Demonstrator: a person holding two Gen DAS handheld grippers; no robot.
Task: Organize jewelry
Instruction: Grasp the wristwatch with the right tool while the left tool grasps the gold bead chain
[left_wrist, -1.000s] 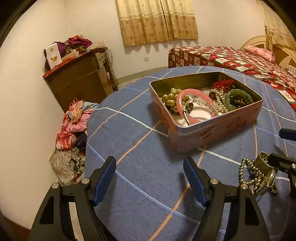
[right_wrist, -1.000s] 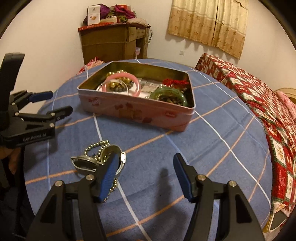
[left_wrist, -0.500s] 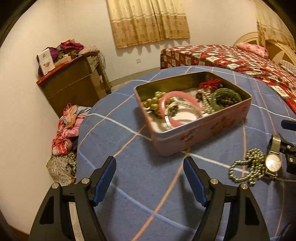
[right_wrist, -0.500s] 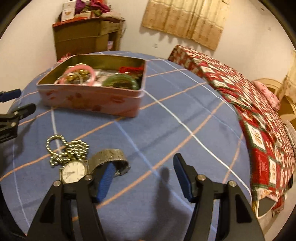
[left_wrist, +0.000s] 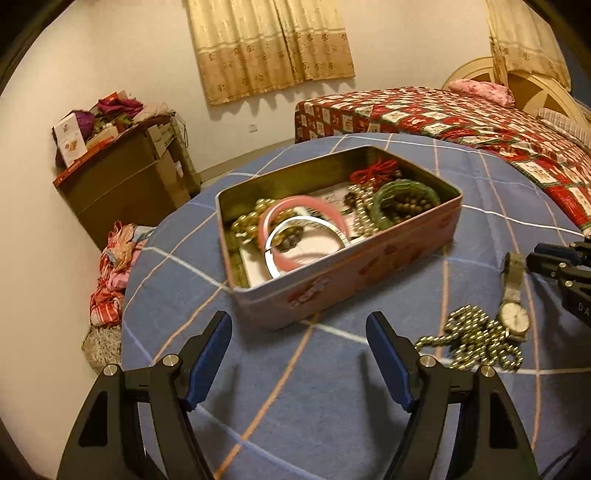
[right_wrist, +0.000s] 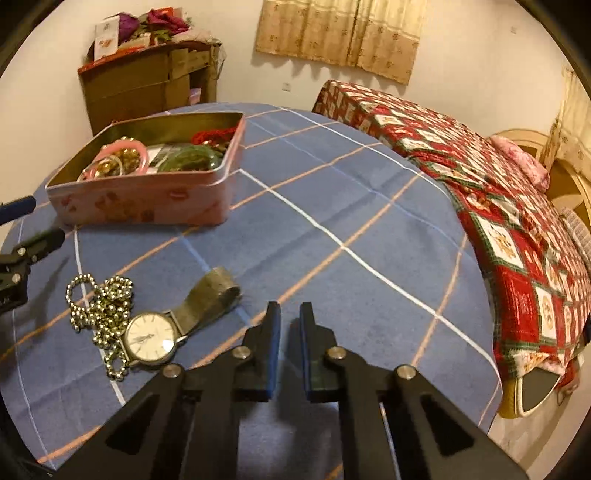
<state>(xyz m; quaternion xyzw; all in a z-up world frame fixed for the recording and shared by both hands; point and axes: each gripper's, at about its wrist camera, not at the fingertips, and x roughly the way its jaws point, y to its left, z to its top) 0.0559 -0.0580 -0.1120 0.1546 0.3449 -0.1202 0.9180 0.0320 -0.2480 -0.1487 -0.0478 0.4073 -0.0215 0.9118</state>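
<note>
- Right gripper (right_wrist: 289, 314): jaws just closed to a narrow gap, nothing held between.
- Wristwatch (right_wrist: 150, 340) seen left of it, touching bead chain (right_wrist: 99, 306).
- Pink tin (right_wrist: 147, 199) set beyond wristwatch.

Both wrist cameras close above tabletop (left_wrist: 155, 295), angled down. Left view faces pink tin (left_wrist: 369, 273) head-on; right view looks past tin's (right_wrist: 147, 203) right side toward bed (right_wrist: 498, 206). Shared: tin, watch (left_wrist: 514, 318), curtain.
</note>
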